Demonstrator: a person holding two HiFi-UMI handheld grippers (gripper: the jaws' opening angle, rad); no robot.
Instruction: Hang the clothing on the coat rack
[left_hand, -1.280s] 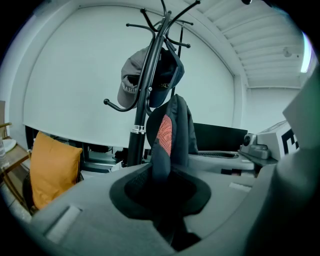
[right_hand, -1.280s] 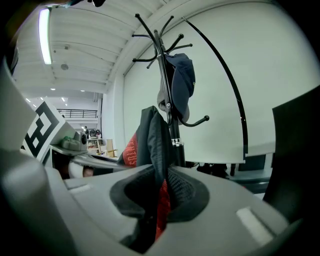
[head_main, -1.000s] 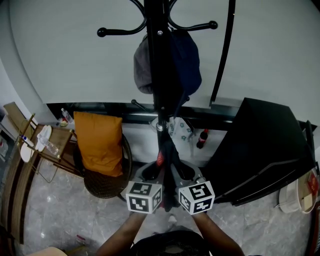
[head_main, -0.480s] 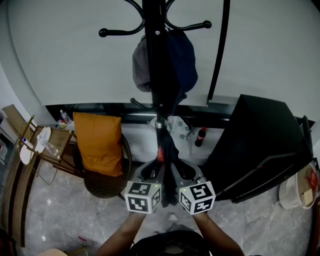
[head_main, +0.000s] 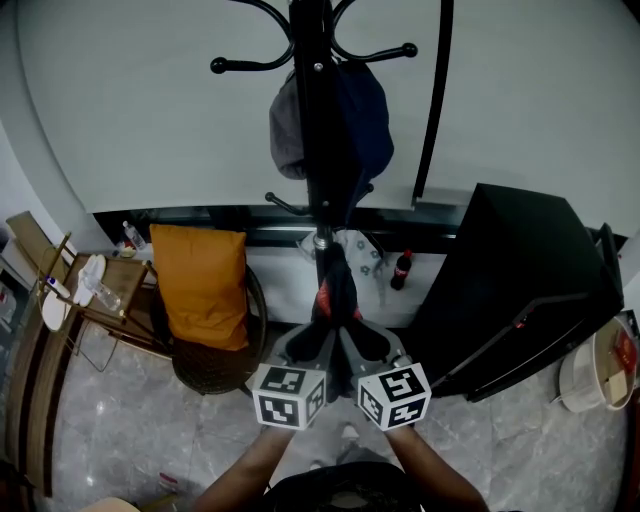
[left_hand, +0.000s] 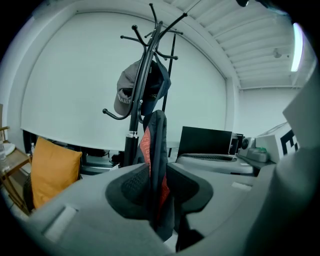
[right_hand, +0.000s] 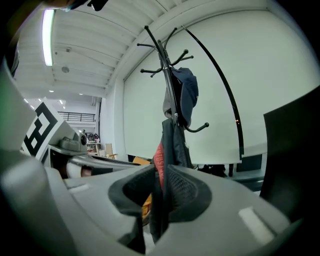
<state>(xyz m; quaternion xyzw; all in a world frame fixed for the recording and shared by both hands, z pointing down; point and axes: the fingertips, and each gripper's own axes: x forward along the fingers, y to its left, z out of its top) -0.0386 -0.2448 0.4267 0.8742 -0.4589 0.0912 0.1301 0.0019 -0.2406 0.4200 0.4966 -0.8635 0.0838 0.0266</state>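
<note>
Head view, centre frame: black coat rack (head_main: 322, 170) stands upright against a pale wall, with a grey cap (head_main: 288, 135) and a dark blue cap (head_main: 368, 120) hanging on it just left and right of the pole. Below the caps, a dark garment with red lining (head_main: 335, 292) is bunched against the lower pole; whether it touches the pole cannot be told. Left gripper (left_hand: 156, 175): jaws closed on the garment, fabric pinched between the pads, a fold hanging below. Right gripper (right_hand: 161, 182): jaws likewise clamped on the same garment, red lining showing on its left side. Both grippers sit side by side at lower centre. An orange cushion (head_main: 200, 285) leans on a round chair at left; a black panel (head_main: 520, 290) fills the lower right; a small bottle (head_main: 402, 272) stands on the floor between.
</note>
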